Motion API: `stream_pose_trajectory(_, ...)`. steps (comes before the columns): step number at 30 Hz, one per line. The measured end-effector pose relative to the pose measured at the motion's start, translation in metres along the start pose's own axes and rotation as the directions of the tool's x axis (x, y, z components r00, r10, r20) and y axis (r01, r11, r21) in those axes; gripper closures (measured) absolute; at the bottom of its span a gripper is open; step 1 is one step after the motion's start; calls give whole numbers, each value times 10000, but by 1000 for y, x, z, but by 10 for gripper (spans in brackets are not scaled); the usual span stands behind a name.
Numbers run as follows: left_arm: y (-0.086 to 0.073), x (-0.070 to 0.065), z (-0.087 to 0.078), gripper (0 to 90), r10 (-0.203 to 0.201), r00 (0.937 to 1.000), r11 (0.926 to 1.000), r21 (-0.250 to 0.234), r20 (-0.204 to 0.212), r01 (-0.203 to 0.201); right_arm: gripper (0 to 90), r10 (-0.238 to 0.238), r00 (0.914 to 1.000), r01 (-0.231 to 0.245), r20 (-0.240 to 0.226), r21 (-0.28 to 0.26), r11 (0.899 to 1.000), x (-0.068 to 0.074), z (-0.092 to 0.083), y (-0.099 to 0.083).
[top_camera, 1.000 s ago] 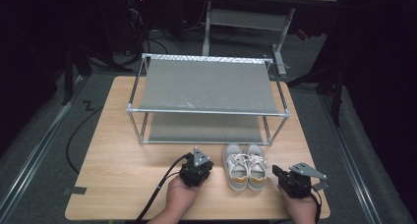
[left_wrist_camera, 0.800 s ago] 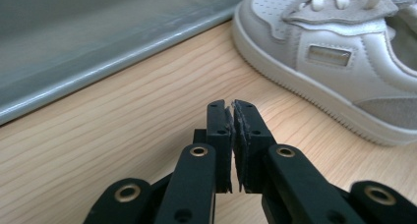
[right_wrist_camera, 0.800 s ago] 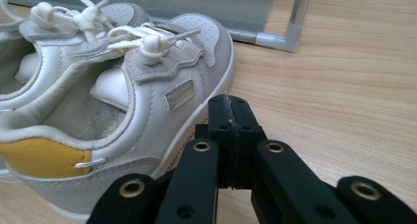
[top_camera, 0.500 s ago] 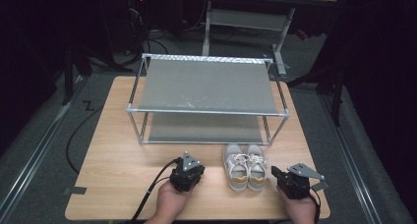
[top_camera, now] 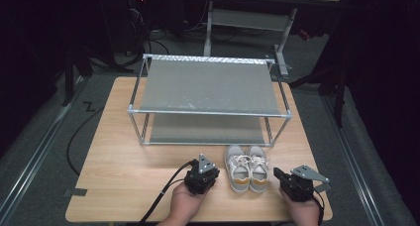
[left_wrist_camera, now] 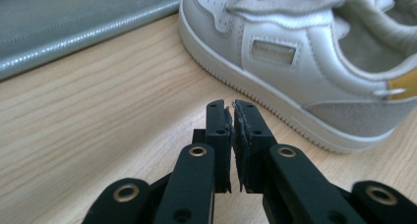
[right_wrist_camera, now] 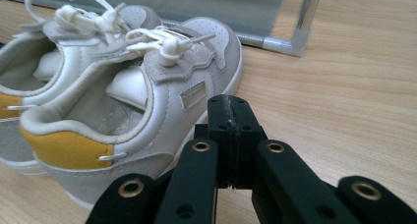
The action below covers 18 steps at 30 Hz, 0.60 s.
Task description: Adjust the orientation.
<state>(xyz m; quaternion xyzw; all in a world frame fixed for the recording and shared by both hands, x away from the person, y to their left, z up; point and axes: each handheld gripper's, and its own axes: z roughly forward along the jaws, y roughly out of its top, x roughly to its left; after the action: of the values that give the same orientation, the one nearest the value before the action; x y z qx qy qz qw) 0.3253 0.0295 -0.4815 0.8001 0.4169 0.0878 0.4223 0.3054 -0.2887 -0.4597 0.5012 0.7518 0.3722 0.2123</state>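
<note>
A pair of small white sneakers [top_camera: 246, 167] with yellow heel patches stands side by side near the table's front edge, toes toward the rack. My left gripper [top_camera: 205, 170] rests low on the table just left of the pair. Its jaws [left_wrist_camera: 231, 107] are shut with nothing between them, and the left sneaker's side [left_wrist_camera: 295, 62] is close ahead. My right gripper [top_camera: 279, 175] sits just right of the pair, also shut and empty [right_wrist_camera: 230, 103], behind the right sneaker [right_wrist_camera: 167, 86]. The other sneaker [right_wrist_camera: 39, 71] lies beyond it.
A two-tier metal shoe rack [top_camera: 208, 84] with grey fabric shelves fills the middle of the wooden table [top_camera: 119, 161]. Its lower shelf [left_wrist_camera: 74, 17] and front corner post [right_wrist_camera: 301, 40] are close behind the sneakers. Bare wood lies left of my left gripper.
My left gripper drew back to the left, then came right again toward the sneakers. The right gripper and the sneakers have stayed put.
</note>
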Motion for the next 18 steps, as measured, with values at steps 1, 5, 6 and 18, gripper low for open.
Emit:
stream_pose_trajectory(1,1,0,-1,849,-6,10000,10000,7,-47,6,891,-15,10000,15,-25,-38,10000,0,-1,0)
stream_pose_trajectory(5,4,-4,-4,835,14,10000,9999,-110,50,-13,864,28,9997,-30,-222,-103,9999,3,-4,1)
stream_pose_trajectory(6,4,-4,-4,832,14,10000,9999,-110,50,-13,864,28,9997,-30,-222,-103,9999,3,-4,1)
stream_pose_trajectory(18,12,-19,-5,801,204,9998,9986,-479,54,-202,815,-56,9997,41,-258,-598,9982,13,-13,7)
